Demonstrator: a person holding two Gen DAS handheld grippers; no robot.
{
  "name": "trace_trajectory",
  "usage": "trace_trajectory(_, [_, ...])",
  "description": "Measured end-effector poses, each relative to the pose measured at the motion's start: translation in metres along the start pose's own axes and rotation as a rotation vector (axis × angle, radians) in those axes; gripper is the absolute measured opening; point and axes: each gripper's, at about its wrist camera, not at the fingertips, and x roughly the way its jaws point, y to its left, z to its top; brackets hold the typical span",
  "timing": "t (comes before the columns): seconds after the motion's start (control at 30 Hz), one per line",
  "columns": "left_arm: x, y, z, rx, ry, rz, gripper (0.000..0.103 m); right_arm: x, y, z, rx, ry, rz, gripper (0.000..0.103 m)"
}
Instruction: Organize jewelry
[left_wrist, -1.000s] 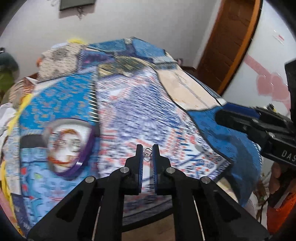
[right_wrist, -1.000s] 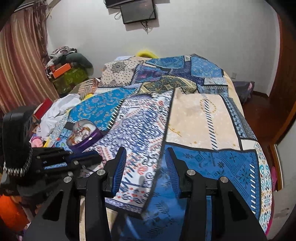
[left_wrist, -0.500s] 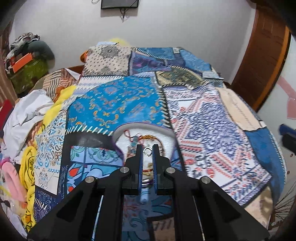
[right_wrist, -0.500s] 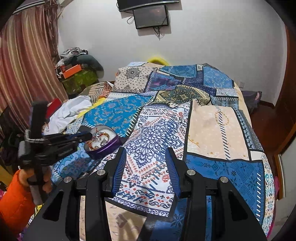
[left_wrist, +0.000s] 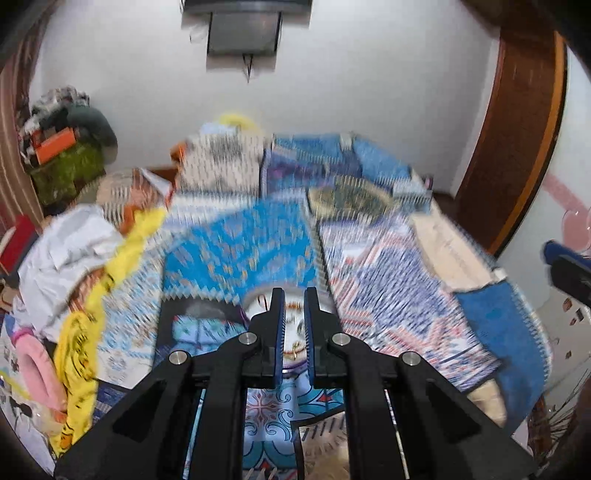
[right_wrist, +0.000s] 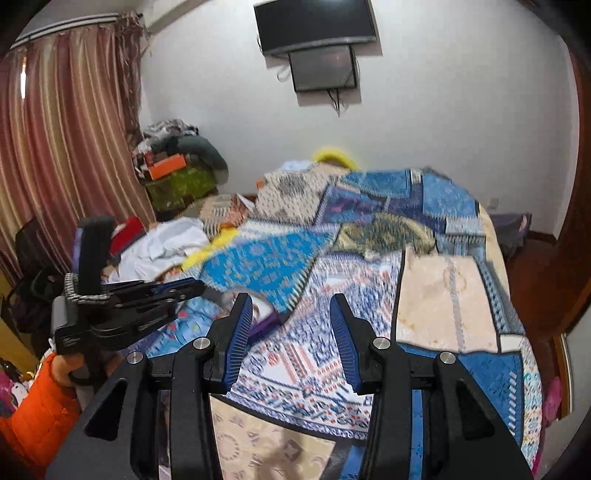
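Left gripper (left_wrist: 294, 295) level above purple-rimmed dish (left_wrist: 255, 295), jaws slightly parted; right gripper (right_wrist: 291, 304) jaws wide.

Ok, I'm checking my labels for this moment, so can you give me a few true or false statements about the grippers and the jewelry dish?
1. The right gripper is wide open with nothing between its fingers. True.
2. The jewelry dish sits on the floor. False: it rests on the patchwork quilt on the bed.
3. The left gripper points at the dish, which shows through its narrow gap. True.
4. The person's sleeve is blue. False: the sleeve is orange.
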Motion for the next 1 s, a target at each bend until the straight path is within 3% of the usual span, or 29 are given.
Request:
trace_trajectory(0.13, [-0.059,-0.005,0.013,0.014,-0.149,0.013,0.013,-0.023,0.016,0.012,-0.020,-0.089,0.003,0.040])
trace_trajectory(0.3, [-0.127,-0.007,0.019,0.016,-0.322,0.025,0.029,-0.060,0.037,0.022,-0.040,-0.212,0.003,0.040])
trace_trajectory(0.37, [-0.148,-0.011,0.018,0.028,-0.375,0.037,0.031,-0.070,0.043,0.025,-0.051,-0.250,0.001,0.040])
trace_trajectory(0.43, [-0.167,-0.015,0.015,0.043,-0.422,0.046,0.035,-0.083,0.051,0.026,-0.061,-0.293,-0.004,0.047])
trace_trajectory(0.53, [-0.195,-0.025,0.009,0.064,-0.495,0.066,0.054,-0.103,0.061,0.026,-0.070,-0.364,-0.022,0.063])
trace_trajectory(0.6, [-0.205,-0.029,0.008,0.070,-0.519,0.060,0.076,-0.112,0.067,0.025,-0.075,-0.398,-0.030,0.076])
trace_trajectory(0.7, [-0.223,-0.034,0.003,0.057,-0.571,0.072,0.097,-0.122,0.072,0.024,-0.073,-0.437,-0.044,0.085])
trace_trajectory(0.8, [-0.235,-0.039,-0.002,0.062,-0.614,0.118,0.100,-0.125,0.075,0.024,-0.080,-0.468,-0.075,0.090])
trace_trajectory(0.9, [-0.241,-0.043,-0.006,0.069,-0.620,0.104,0.100,-0.128,0.077,0.022,-0.071,-0.487,-0.090,0.101])
trace_trajectory(1.0, [-0.246,-0.046,-0.010,0.073,-0.625,0.113,0.101,-0.131,0.077,0.020,-0.064,-0.505,-0.097,0.102])
